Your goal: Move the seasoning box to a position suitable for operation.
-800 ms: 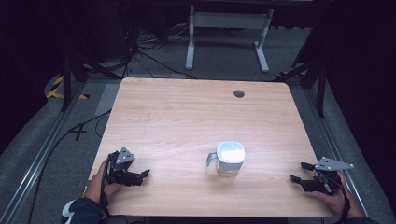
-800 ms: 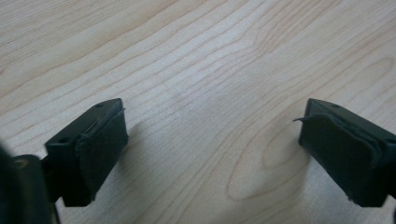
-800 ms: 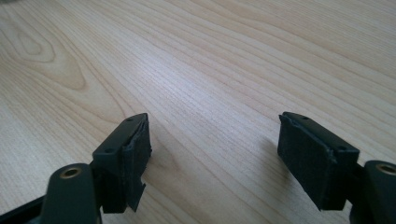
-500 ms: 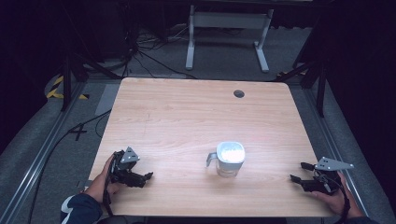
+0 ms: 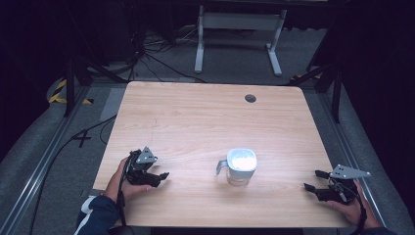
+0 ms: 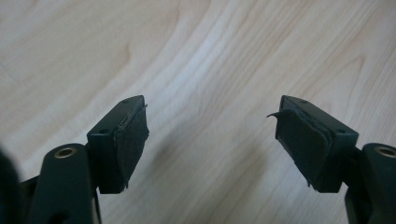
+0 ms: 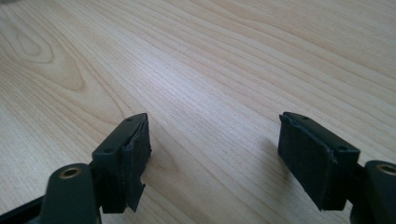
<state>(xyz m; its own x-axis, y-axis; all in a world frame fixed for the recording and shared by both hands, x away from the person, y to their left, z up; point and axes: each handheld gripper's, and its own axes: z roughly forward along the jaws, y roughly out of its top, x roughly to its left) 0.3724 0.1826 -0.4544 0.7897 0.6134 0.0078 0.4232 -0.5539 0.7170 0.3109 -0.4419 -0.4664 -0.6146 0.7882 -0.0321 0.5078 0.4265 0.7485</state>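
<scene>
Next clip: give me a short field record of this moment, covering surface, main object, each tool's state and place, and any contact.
surface: wooden table with a small round hole near its far edge
main object: clear measuring cup with its handle toward the left tool, standing near the table's front middle
left tool: open, nothing between its jaws, at the table's front left, pointing toward the cup
right tool: open, nothing between its jaws, at the table's front right corner
contact: neither tool touches the cup
</scene>
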